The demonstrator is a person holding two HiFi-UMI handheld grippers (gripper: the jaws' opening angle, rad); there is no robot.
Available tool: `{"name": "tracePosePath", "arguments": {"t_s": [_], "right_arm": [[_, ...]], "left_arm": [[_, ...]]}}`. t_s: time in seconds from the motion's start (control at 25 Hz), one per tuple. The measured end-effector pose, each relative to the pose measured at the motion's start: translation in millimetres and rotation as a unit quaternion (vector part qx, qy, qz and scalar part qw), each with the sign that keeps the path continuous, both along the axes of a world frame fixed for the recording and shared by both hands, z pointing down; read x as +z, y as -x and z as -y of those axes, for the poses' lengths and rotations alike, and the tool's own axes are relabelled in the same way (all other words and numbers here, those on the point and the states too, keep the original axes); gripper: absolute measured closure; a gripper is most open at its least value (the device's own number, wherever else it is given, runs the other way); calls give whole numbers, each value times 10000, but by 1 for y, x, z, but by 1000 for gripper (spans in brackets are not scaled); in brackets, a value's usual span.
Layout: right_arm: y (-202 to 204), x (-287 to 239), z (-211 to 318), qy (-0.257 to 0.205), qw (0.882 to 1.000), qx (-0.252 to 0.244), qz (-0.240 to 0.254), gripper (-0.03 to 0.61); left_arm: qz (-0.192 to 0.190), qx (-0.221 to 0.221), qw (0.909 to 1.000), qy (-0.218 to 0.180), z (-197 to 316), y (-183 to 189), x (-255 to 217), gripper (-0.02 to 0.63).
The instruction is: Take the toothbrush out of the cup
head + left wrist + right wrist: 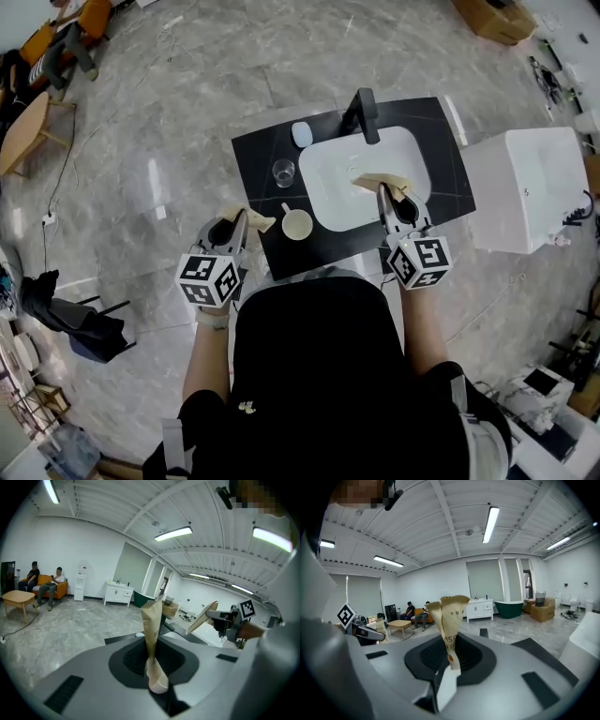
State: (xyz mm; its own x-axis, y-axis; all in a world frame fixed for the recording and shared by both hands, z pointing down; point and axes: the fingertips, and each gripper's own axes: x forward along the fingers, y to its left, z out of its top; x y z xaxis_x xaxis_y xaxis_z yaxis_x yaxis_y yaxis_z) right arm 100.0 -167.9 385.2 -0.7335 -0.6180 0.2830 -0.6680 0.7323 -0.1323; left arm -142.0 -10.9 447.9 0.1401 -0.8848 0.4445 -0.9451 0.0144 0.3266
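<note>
In the head view a white cup (297, 225) with a handle stands on the black counter (258, 155), left of the white sink (323, 187). A clear glass (283, 172) stands behind it. No toothbrush shows in either. My left gripper (262, 223) hovers just left of the white cup, its beige jaws pressed together. Over the sink's front half, my right gripper (371, 180) is shut too. Both gripper views look out level across the room. Nothing shows between the closed jaws of the left gripper (152, 605) or of the right gripper (450, 603).
A black faucet (364, 112) rises behind the sink, and a pale bluish object (302, 134) lies left of it. A white cabinet (525, 187) stands to the right. A wooden table (23, 131) and chairs are far left, with a dark bag (75, 323) on the floor.
</note>
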Motion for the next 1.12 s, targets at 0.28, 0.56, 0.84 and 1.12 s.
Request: {"name": "tracePosePath", "arguments": {"t_s": [0.28, 0.56, 0.84, 1.12], "right_arm": [[-49, 8, -1, 88, 9979, 637, -33, 520], [-83, 13, -8, 179, 9933, 1145, -44, 520], [-98, 20, -18, 265, 9896, 1414, -70, 520], [-107, 30, -25, 395, 9869, 1561, -88, 520]], "left_arm": [[-4, 563, 9984, -2, 31, -26, 3, 565], [-2, 1024, 9947, 19, 55, -44, 5, 565], [-35, 1307, 9914, 43, 68, -55, 9, 565], [-58, 1473, 9891, 53, 78, -64, 11, 565]]}}
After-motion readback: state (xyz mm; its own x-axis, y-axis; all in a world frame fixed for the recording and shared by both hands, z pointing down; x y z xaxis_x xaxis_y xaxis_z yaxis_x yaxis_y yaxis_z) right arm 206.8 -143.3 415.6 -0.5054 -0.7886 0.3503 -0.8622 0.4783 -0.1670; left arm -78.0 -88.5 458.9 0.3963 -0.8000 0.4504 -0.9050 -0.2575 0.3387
